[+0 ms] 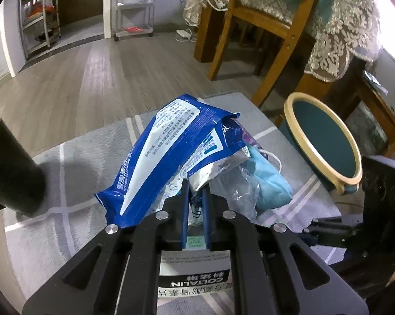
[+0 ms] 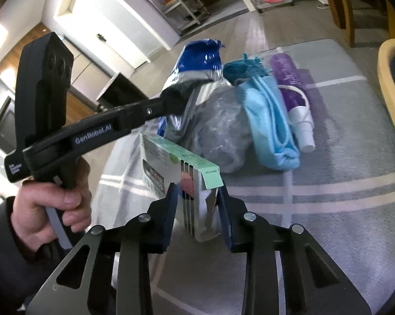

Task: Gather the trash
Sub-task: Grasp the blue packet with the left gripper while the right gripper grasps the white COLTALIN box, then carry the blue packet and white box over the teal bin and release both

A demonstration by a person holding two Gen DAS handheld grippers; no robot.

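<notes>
Presently, item by item, working outward.

Left tongs (image 1: 196, 197): closed tight on the torn silvery edge of the blue wrapper (image 1: 171, 152), which stands up off the table (image 1: 74, 162).

Right tongs (image 2: 197, 210): part closed around the small carton (image 2: 181, 181), blue pads at either side face; whether both pads press yet I cannot tell.

Trash pile, just beyond both tongs, mid-table: crumpled clear plastic (image 2: 218, 131) against the wrapper, light blue face mask (image 2: 271, 128) beside it, purple spray bottle (image 2: 294, 89) lying flat next to the mask, nozzle toward the near edge.

Dark paper cup (image 1: 11, 165): near the table's left edge in the left view.

Round bin (image 1: 323, 141), cream rim, teal inside: off the table's right edge, mouth tilted toward the pile; likely destination.

Risks: a thin foil pinch may tear or slip as the wrapper lifts; the wrapper, touching the plastic, may drag it and the mask along; the carton, held near one end, may swing out if the pads are not seated.

Room: bare grey cloth along the near and right edges; clear passage toward the bin. Wooden chair legs (image 1: 284, 60) crowd the far right corner.
</notes>
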